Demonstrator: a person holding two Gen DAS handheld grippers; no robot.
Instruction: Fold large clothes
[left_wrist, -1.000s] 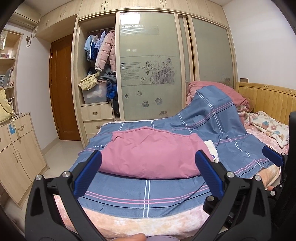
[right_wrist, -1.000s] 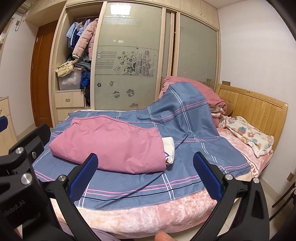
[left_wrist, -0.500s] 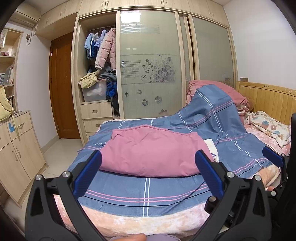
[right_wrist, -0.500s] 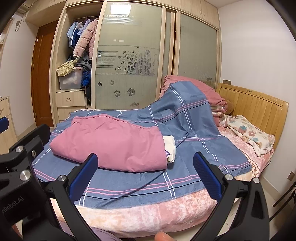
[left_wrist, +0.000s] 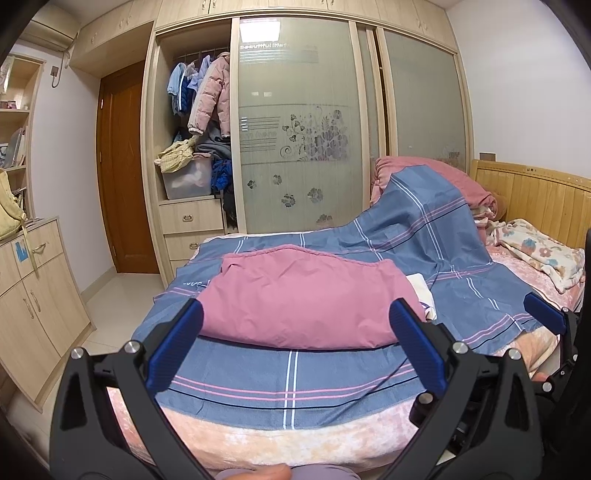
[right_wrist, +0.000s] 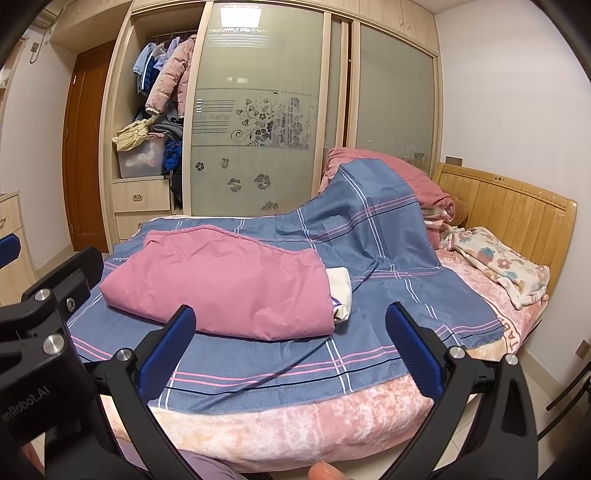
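Note:
A folded pink garment (left_wrist: 306, 295) lies on a blue plaid sheet (left_wrist: 295, 373) on the bed; it also shows in the right wrist view (right_wrist: 229, 280) with a white piece (right_wrist: 341, 288) sticking out at its right end. My left gripper (left_wrist: 295, 339) is open and empty, held in front of the bed's near edge, apart from the garment. My right gripper (right_wrist: 291, 343) is open and empty, also short of the bed. The sheet (right_wrist: 332, 365) hangs over the bed's front.
A pink blanket (right_wrist: 295, 424) covers the mattress front. A pile of pink bedding (left_wrist: 436, 181) and a floral blanket (right_wrist: 498, 266) lie by the wooden headboard (right_wrist: 509, 214). A wardrobe (left_wrist: 295, 129) stands behind the bed, a cabinet (left_wrist: 33, 295) at left.
Both grippers have tilted or lifted slightly, so the bed sits a little lower in view. The garment and sheet have not moved. Both grippers stay open.

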